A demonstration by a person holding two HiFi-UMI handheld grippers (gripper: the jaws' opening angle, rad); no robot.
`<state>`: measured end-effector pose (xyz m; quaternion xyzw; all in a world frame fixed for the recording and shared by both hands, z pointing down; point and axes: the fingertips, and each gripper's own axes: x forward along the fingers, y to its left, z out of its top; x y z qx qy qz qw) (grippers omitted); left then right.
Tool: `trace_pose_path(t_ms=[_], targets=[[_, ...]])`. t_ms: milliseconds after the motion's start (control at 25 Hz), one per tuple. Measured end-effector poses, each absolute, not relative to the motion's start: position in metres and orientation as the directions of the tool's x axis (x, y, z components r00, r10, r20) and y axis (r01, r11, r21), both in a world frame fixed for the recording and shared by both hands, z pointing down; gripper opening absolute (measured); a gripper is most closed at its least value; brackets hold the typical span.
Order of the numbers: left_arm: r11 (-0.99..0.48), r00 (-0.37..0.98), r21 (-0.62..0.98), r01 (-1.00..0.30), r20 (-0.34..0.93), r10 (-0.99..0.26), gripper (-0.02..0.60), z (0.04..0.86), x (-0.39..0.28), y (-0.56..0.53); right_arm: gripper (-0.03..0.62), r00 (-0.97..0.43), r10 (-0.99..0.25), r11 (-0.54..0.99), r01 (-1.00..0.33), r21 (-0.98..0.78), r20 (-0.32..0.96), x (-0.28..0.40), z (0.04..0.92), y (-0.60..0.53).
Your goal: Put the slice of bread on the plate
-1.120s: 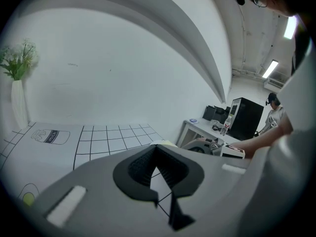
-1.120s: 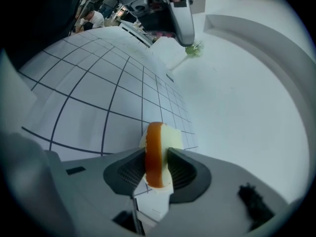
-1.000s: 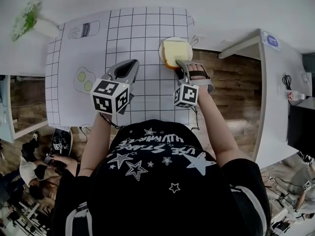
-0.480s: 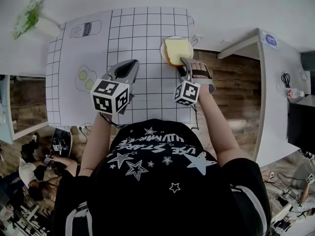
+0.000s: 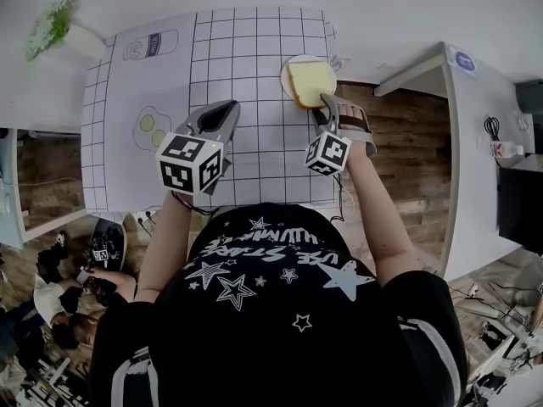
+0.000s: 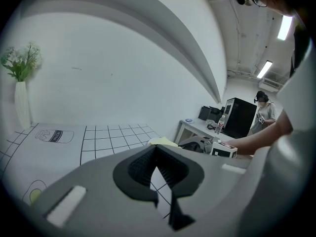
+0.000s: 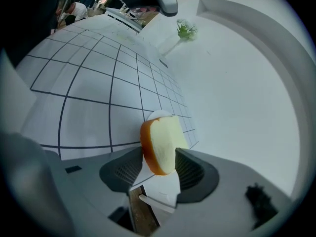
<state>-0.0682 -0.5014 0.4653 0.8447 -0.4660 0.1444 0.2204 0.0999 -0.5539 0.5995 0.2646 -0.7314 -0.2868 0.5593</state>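
The slice of bread, pale with a brown crust, lies on the small white plate at the mat's far right corner. My right gripper sits at the bread's near edge with its jaws opening. In the right gripper view the bread stands between the spread pads of the right gripper, and they do not press on it. My left gripper hovers over the middle of the mat, shut and empty. In the left gripper view the left gripper points across the mat, and the bread shows just past its tips.
A gridded white mat with printed eggs covers the table. A vase of flowers stands at the far left. The plate lies close to the table's right edge, above wooden floor. A white desk stands to the right.
The right gripper's jaws have spread apart from the bread, which now rests on the plate. The left gripper has hardly moved.
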Motion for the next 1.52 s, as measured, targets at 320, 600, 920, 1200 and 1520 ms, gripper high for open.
trace_pose_path(t_ms=[320, 600, 920, 1200, 1520], targets=[[-0.490, 0.543, 0.237, -0.839, 0.434, -0.719, 0.009, 0.460, -0.074, -0.481, 0.195, -0.212, -0.741, 0.668, -0.140, 0.731, 0.637, 0.103, 0.589, -0.532], [-0.504, 0.551, 0.226, -0.834, 0.403, -0.731, 0.009, 0.449, -0.084, -0.454, 0.193, -0.240, -0.777, 0.629, -0.336, 0.701, 0.582, 0.088, 0.559, -0.506], [-0.530, 0.573, 0.221, -0.819, 0.369, -0.732, 0.009, 0.438, -0.090, -0.409, 0.044, -0.283, -0.850, 0.526, -0.488, 0.697, 0.444, 0.063, 0.508, -0.464], [-0.562, 0.601, 0.215, -0.799, 0.338, -0.725, 0.009, 0.429, -0.099, -0.351, 0.016, -0.295, -0.887, 0.461, -0.623, 0.632, 0.356, 0.047, 0.471, -0.407], [-0.607, 0.649, 0.231, -0.760, 0.318, -0.691, 0.009, 0.431, -0.108, -0.289, 0.014, -0.292, -0.919, 0.378, -0.844, 0.381, 0.265, 0.037, 0.430, -0.330]])
